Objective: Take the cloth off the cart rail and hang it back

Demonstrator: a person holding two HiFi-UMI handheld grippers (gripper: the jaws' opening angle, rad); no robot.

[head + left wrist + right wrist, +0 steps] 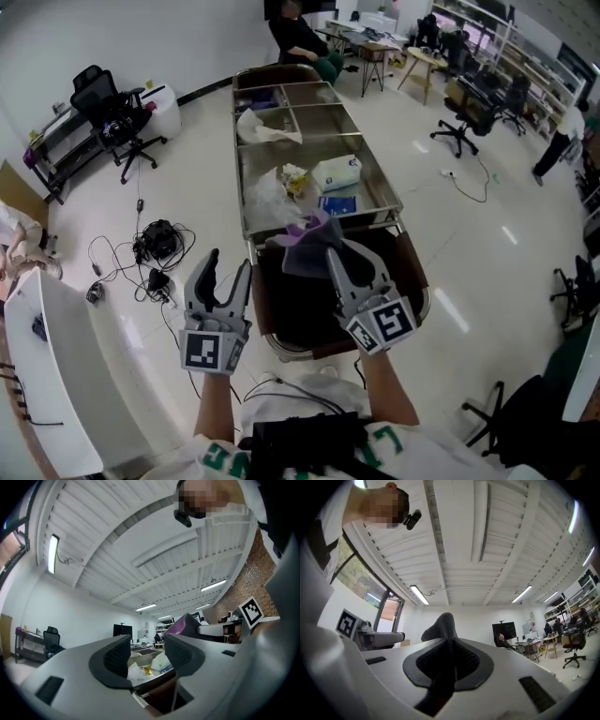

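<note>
Holding the cloth [306, 249] up clear of the cart rail [386, 222] with the right gripper [331, 249], jaws clamped shut on a bunched fold. Showing in the right gripper view as a dark textured ridge poking up past the closed pads. Hanging purple-grey just above the near end of the cart [379, 180], over the far edge of the dark bag [300, 314] slung there. Waiting off to the left and a little nearer with the left gripper [228, 272], jaws spread apart, with nothing between them and touching nothing; only the far trays and a corner of the cloth visible beyond its pads.

Judged as the turning point of the task: taken off, not yet hung back. Calling next for a carry back over the rail, a lowering until the cloth drapes down both sides of the bar, and only then an opening of the right jaws. Possibly worth pinching a free corner with the idle left gripper to spread the bunch first. Worth guarding against a release too near, with a drop into the bag as the likely result.
</note>
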